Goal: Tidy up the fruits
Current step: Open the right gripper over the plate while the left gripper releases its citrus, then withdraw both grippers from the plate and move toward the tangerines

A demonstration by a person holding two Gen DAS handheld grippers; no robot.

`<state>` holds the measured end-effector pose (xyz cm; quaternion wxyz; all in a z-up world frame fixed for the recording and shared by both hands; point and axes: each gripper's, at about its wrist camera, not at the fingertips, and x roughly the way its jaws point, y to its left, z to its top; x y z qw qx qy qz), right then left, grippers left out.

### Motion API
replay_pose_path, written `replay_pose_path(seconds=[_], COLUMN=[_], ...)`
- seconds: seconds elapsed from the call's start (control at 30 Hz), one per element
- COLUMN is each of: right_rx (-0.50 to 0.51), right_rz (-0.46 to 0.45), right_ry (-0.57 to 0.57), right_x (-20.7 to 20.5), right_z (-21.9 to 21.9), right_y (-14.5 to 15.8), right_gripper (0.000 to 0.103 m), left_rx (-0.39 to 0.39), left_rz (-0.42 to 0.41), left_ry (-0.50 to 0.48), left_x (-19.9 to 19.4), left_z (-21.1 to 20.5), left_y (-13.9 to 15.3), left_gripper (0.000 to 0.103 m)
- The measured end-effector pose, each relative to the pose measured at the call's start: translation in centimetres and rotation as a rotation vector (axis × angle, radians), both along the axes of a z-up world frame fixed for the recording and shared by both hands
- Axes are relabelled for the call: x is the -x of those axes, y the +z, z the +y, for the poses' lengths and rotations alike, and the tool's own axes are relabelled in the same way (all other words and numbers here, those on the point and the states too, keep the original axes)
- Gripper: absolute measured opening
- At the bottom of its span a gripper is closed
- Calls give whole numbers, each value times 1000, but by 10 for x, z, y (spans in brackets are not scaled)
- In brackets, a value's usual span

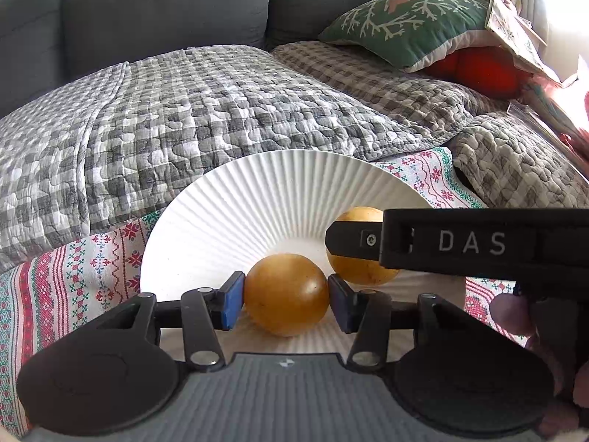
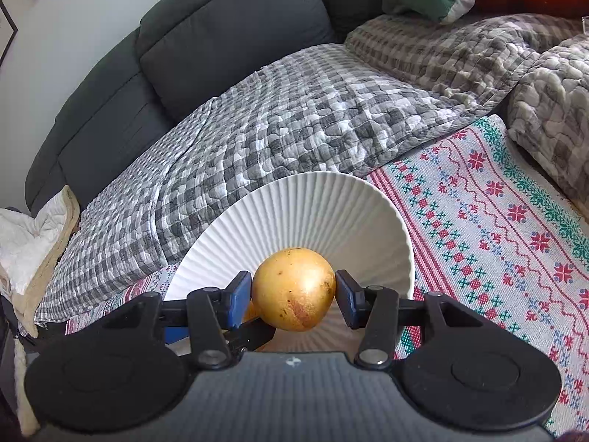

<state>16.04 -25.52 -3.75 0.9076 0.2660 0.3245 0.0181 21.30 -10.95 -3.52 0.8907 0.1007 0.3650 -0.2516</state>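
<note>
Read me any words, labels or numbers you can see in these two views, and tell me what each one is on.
"DAS": white letters on the side of the right gripper, seen in the left wrist view; any letters before them are hidden.
Small white emblem on the left gripper's grey body: too small to read.
Nothing else is legible.
</note>
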Motion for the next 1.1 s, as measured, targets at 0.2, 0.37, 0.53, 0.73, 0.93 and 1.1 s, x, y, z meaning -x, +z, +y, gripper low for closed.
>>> replay_pose_path(seconds=[0.2,0.37,0.53,0.73,0.93,1.1], right_rx=[-62,-98,-55,-17,40,83], right_rz=[2,3,17,18,27,47], right_ry=[-15,-42,-33,-22,6,42], right_x=[4,14,27,53,80,99], right_z=[-8,-14,-14,-12,-3,7], right_y=[-1,8,24,46,61,66], right_gripper=[52,66,76,84,89,92], left_rx=[5,22,10,28,22,29], left_rz=[-26,-63,-74,-57,-14,5], left_ry=[21,37,49,84,124,154], left_x=[2,15,34,62,90,118], left_z=[1,7,14,33,55,73], left_y=[4,21,38,53,61,63], left_gripper=[47,73,79,83,88,91])
